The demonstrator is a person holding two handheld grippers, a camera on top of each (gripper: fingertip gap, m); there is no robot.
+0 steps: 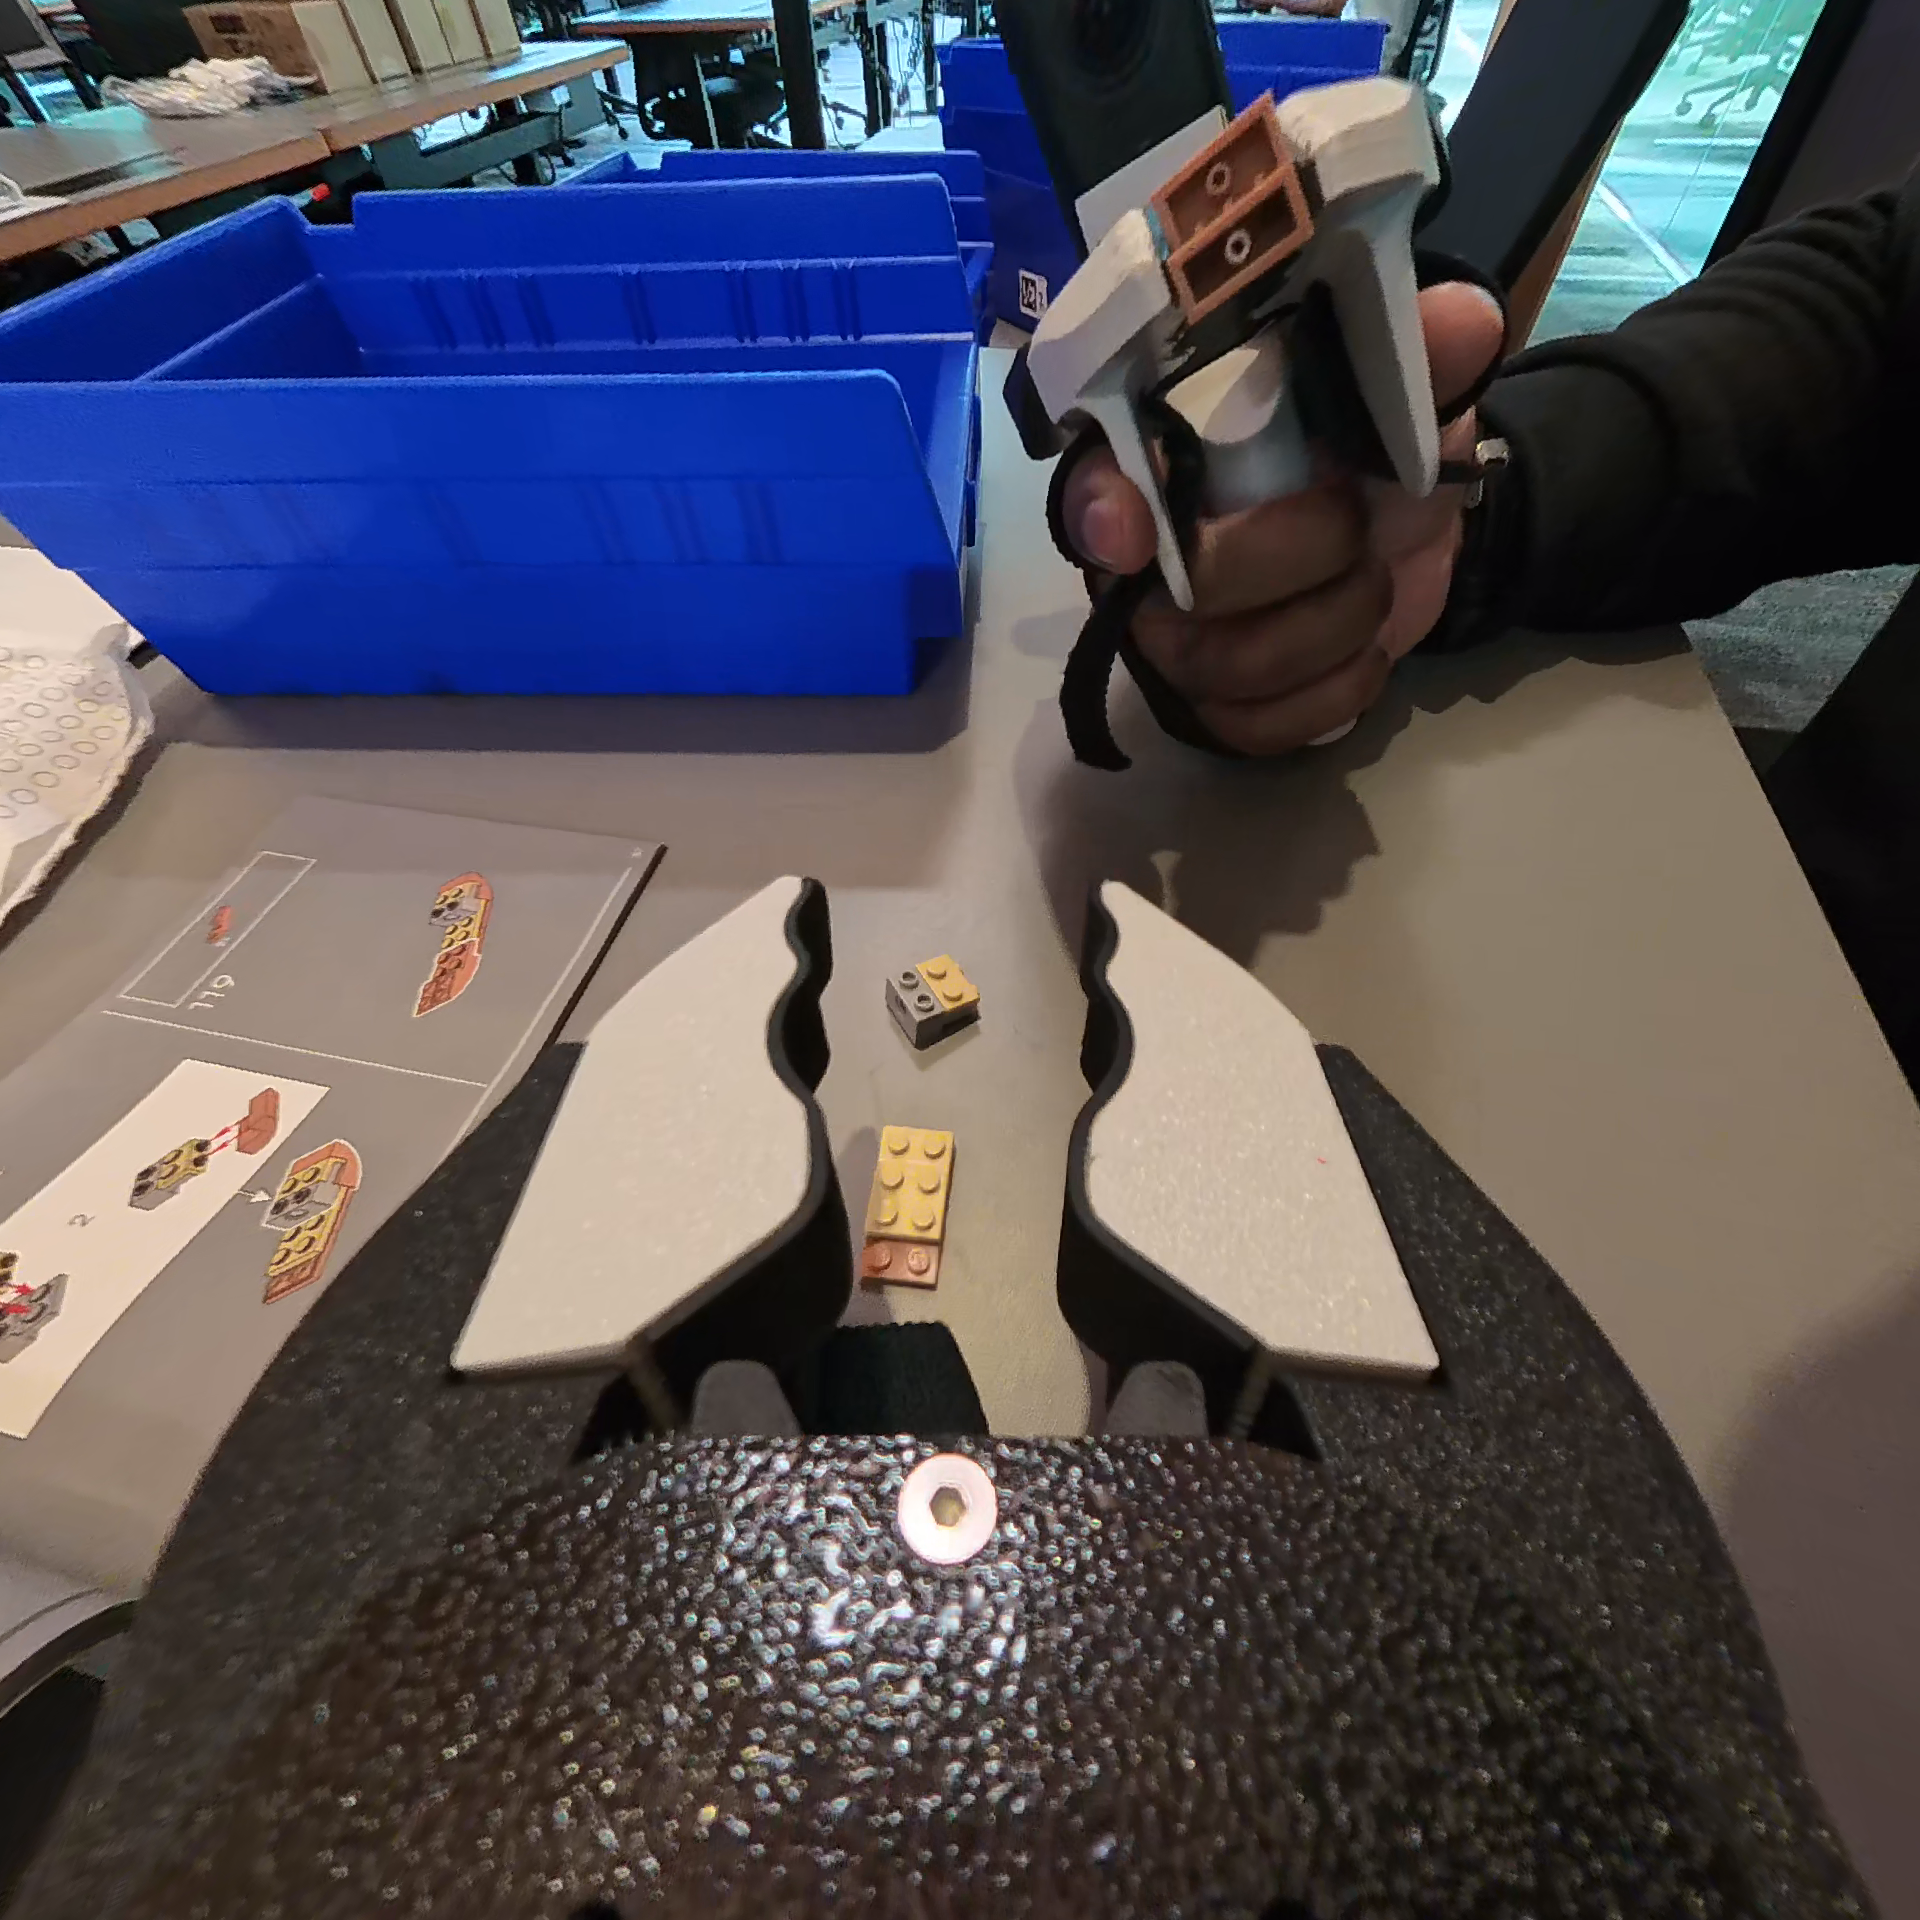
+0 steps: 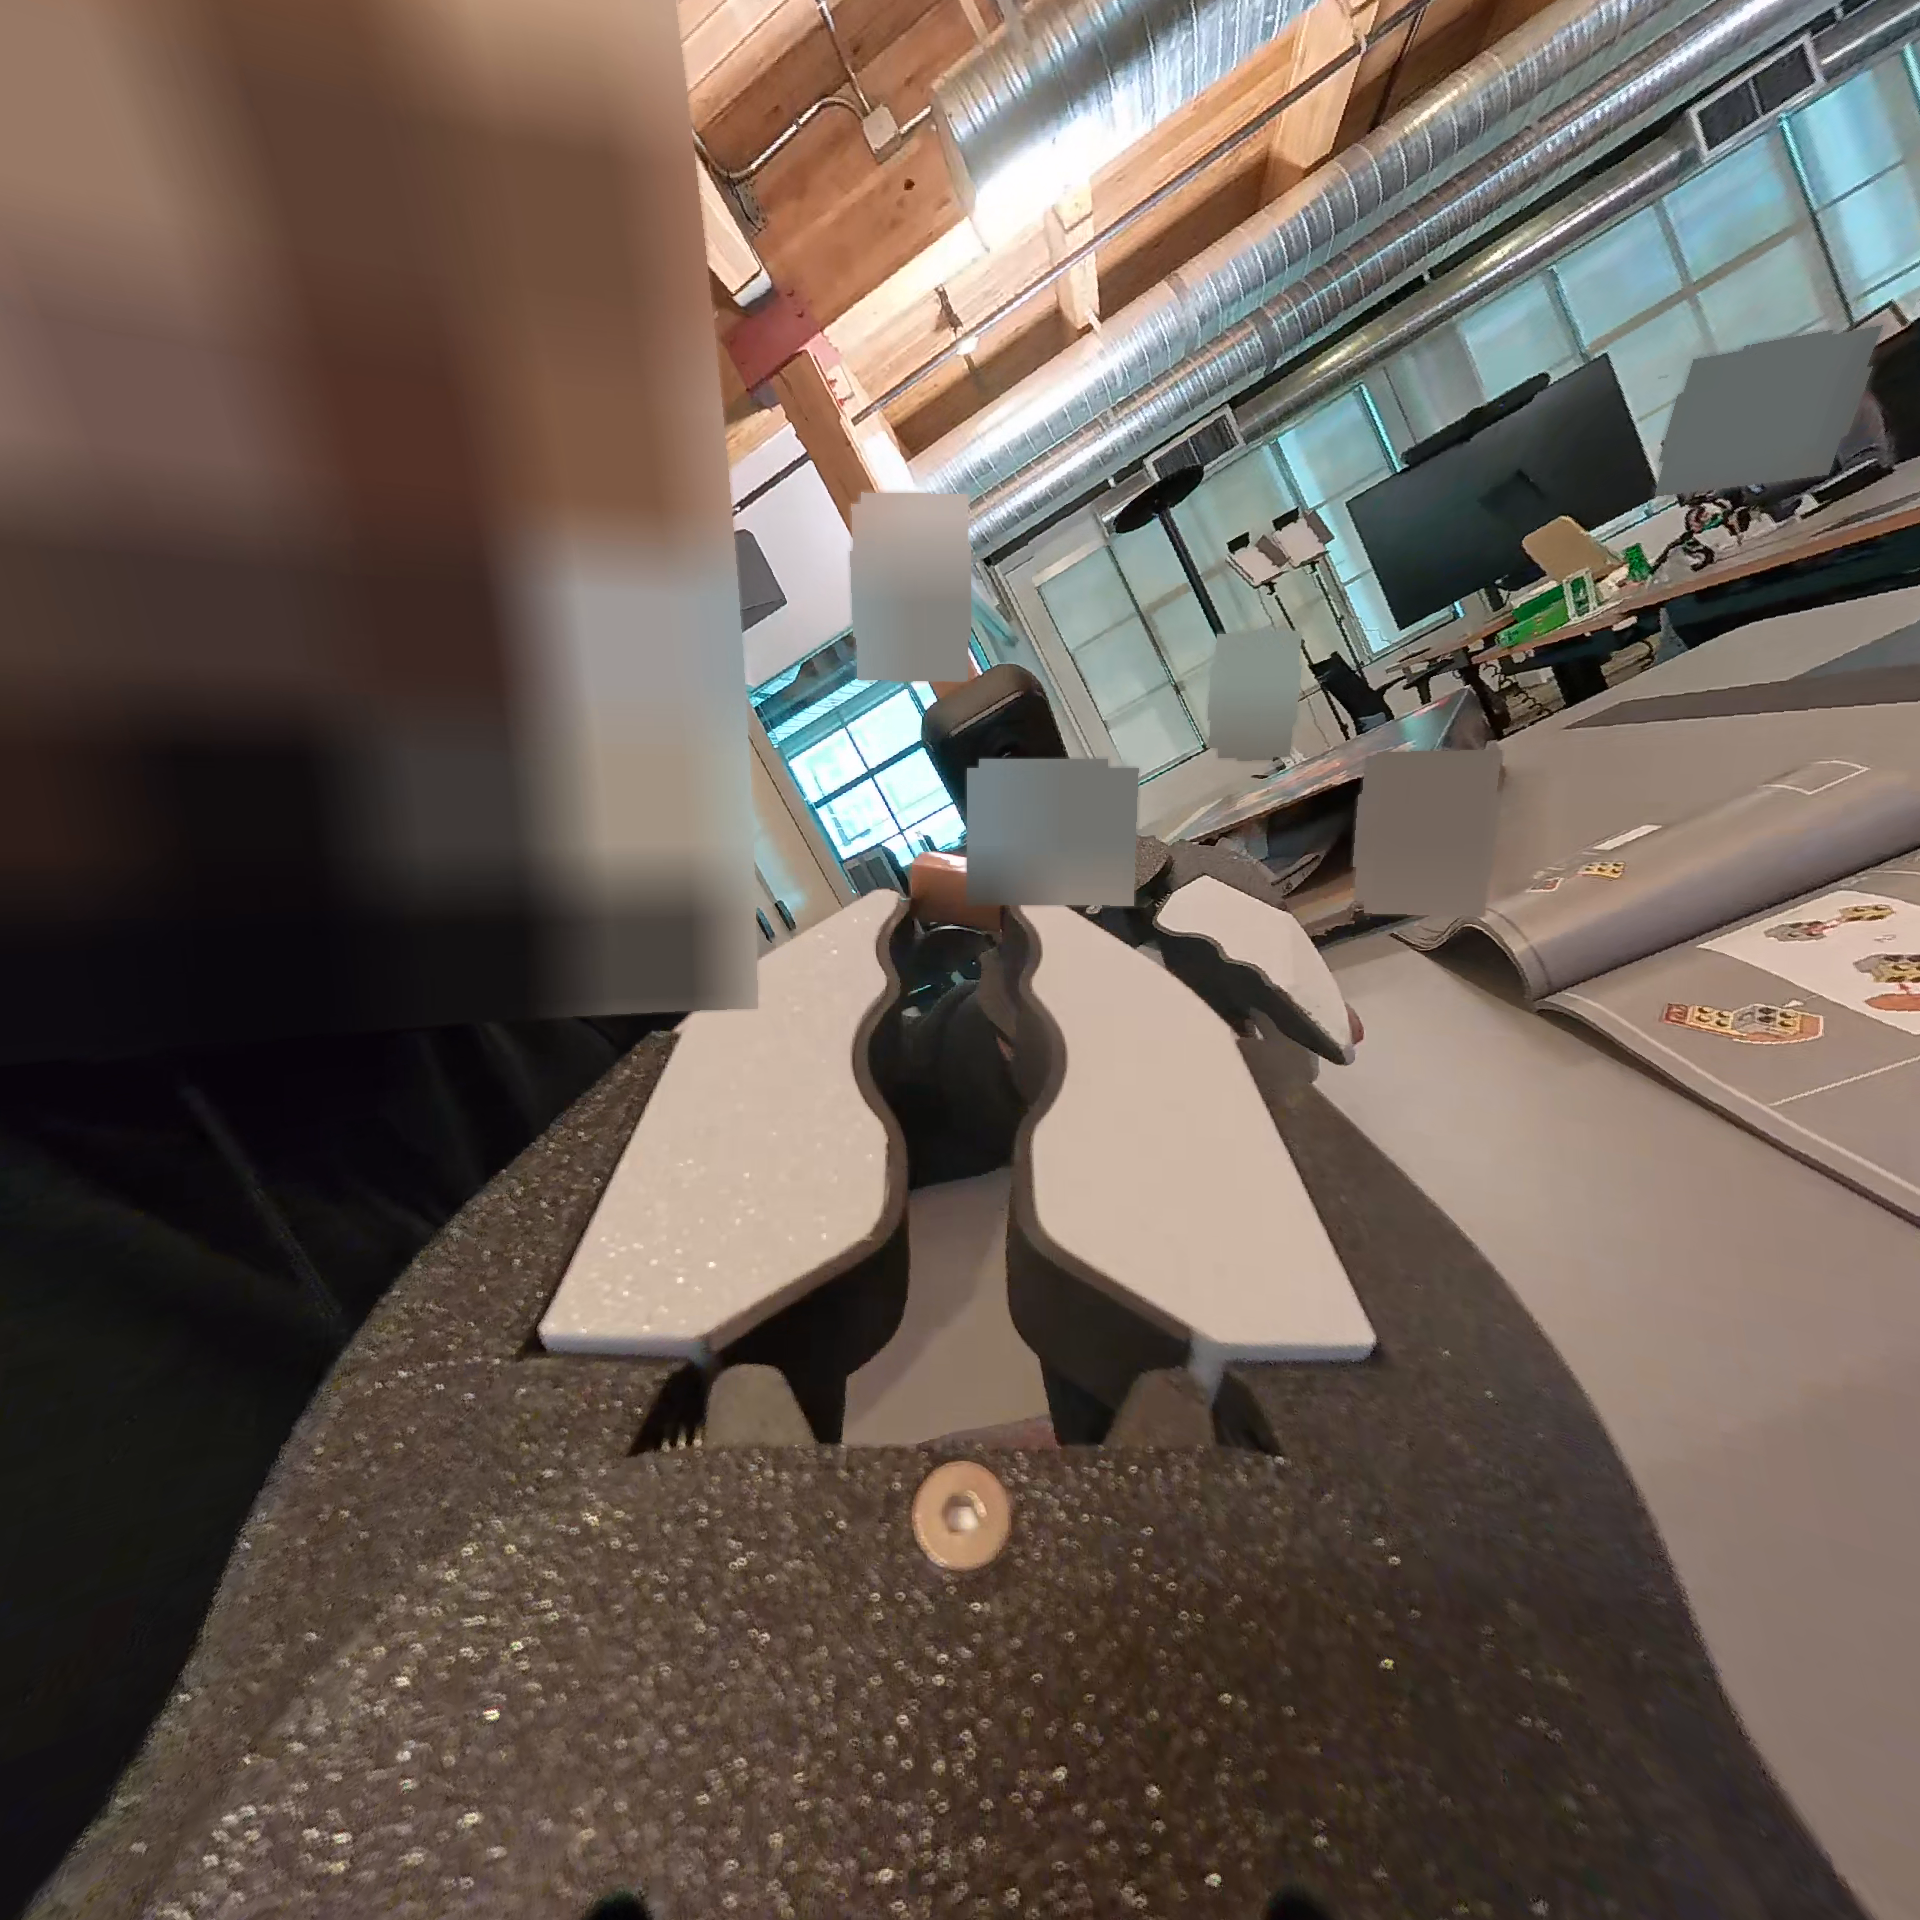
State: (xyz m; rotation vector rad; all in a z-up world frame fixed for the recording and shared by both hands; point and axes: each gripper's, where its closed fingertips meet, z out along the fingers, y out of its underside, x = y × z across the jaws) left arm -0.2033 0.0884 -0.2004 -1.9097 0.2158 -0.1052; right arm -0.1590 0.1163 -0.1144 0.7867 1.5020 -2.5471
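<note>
Place: an open-plan office or lab workspace.
Ceiling: exposed timber beams [image 2: 831,208] and silver ducts [image 2: 1299,260] ran overhead, above the right fingers.
Walls: large glazed windows [image 2: 1621,301] stood far beyond the fingers.
Furniture: long desks [image 1: 312,135], office chairs [image 1: 707,94] and a big monitor [image 2: 1496,488] filled the background.
Storage: blue plastic bins [image 1: 499,499] sat on the grey tabletop [image 1: 1455,935], ahead and left of the left fingers.

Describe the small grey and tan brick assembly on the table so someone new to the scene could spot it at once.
Start at the big blue plastic bin and come toward the camera to the open left gripper. The grey and tan brick assembly lies on the grey table between its fingertips, untouched. Unlike the longer tan and brown plate stack behind it, it is short and blocky.
</note>
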